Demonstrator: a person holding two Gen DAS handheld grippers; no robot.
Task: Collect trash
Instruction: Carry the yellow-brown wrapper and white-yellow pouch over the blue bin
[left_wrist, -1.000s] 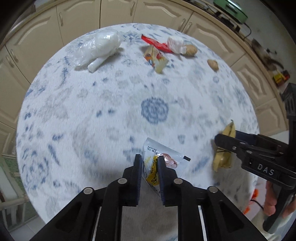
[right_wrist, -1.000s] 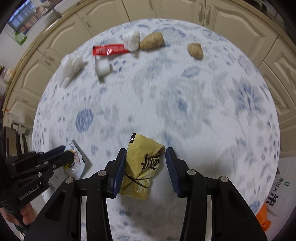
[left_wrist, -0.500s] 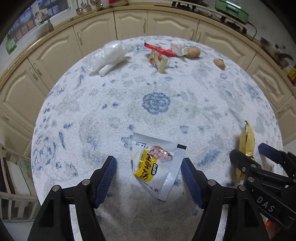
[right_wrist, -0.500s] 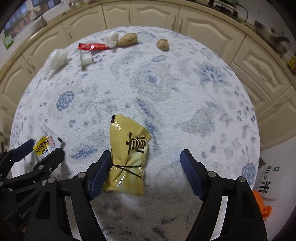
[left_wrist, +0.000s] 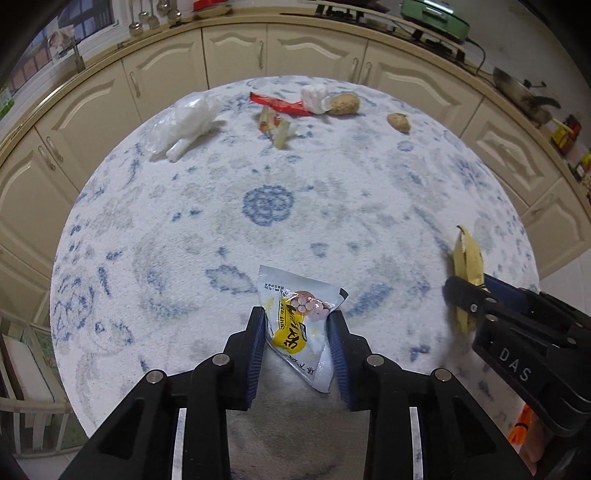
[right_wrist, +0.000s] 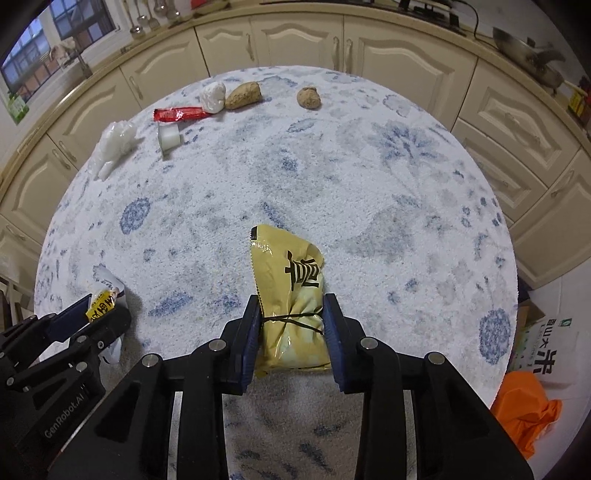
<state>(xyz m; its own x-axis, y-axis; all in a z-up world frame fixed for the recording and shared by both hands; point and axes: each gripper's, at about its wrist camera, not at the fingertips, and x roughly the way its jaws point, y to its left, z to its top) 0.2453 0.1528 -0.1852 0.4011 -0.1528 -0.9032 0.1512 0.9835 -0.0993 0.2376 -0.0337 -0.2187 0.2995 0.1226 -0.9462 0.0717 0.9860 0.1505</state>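
At about 6 o'clock on the round table (left_wrist: 155, 236), near its edge, the left hand-held gripper (left_wrist: 296, 345) pinches a flat white and yellow sachet (left_wrist: 297, 328) between its blue pads, slick crinkled foil gripped by the sides, probably so it lifts clear of the nubbly blue-patterned cover. To the right, toward 4 o'clock, the right hand-held gripper (right_wrist: 291, 334) clamps a puffy yellow snack bag (right_wrist: 291, 291) at its tied waist, the narrowest and firmest spot. More wrappers (left_wrist: 280, 107) wait at 12 o'clock.
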